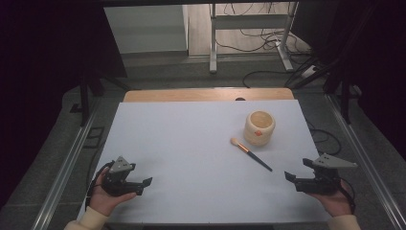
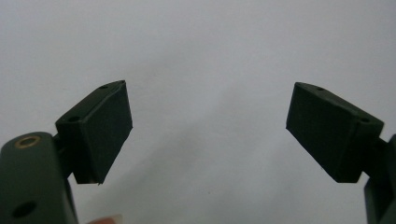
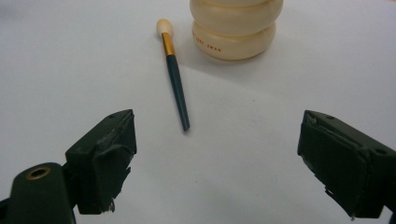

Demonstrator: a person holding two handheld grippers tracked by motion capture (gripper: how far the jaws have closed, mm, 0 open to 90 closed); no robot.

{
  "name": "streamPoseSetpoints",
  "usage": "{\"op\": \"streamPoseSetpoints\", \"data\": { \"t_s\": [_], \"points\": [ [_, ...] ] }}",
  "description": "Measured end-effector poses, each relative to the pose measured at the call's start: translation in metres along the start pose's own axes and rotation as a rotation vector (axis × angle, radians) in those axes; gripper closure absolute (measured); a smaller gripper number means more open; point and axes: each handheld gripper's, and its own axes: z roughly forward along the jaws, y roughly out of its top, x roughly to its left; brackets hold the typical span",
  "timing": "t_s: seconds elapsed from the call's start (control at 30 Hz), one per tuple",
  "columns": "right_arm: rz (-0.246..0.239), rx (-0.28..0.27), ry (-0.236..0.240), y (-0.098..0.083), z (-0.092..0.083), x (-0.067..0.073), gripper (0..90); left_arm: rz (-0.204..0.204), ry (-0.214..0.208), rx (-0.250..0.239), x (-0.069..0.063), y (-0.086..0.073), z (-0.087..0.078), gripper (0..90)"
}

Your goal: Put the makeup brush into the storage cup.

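A makeup brush [image 1: 251,154] with a dark handle, gold ferrule and pale tip lies flat on the white sheet [image 1: 182,153], right of centre. Just behind it stands a cream ribbed pot [image 1: 259,127], upright, mouth open. In the right gripper view the brush [image 3: 175,77] lies ahead of the jaws with the pot [image 3: 236,28] beyond it. My right gripper [image 1: 289,176] rests low at the front right, open, nothing between its jaws. My left gripper [image 1: 146,182] sits at the front left, open and empty, and its own view looks over bare sheet [image 2: 205,56].
The sheet covers a wooden table [image 1: 206,94] whose far edge shows bare. Metal rails [image 1: 72,158] run along both sides. Beyond the table are a desk frame [image 1: 213,43] and loose cables [image 1: 268,38] on the floor.
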Motion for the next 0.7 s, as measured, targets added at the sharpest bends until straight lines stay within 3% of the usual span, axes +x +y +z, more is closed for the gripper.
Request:
{"op": "streamPoseSetpoints", "data": {
  "t_s": [0.23,0.7],
  "points": [
    [0.013,0.005,-0.008,-0.0015,-0.0016,-0.0031,12.1,0.003,-0.002,-0.001,-0.0002,-0.0003,0.0005,15.1],
    [-0.006,0.025,-0.017,-0.002,-0.0008,-0.0014,12.5,0.019,-0.001,0.006,-0.0016,0.0013,0.0022,15.2]
  ]
}}
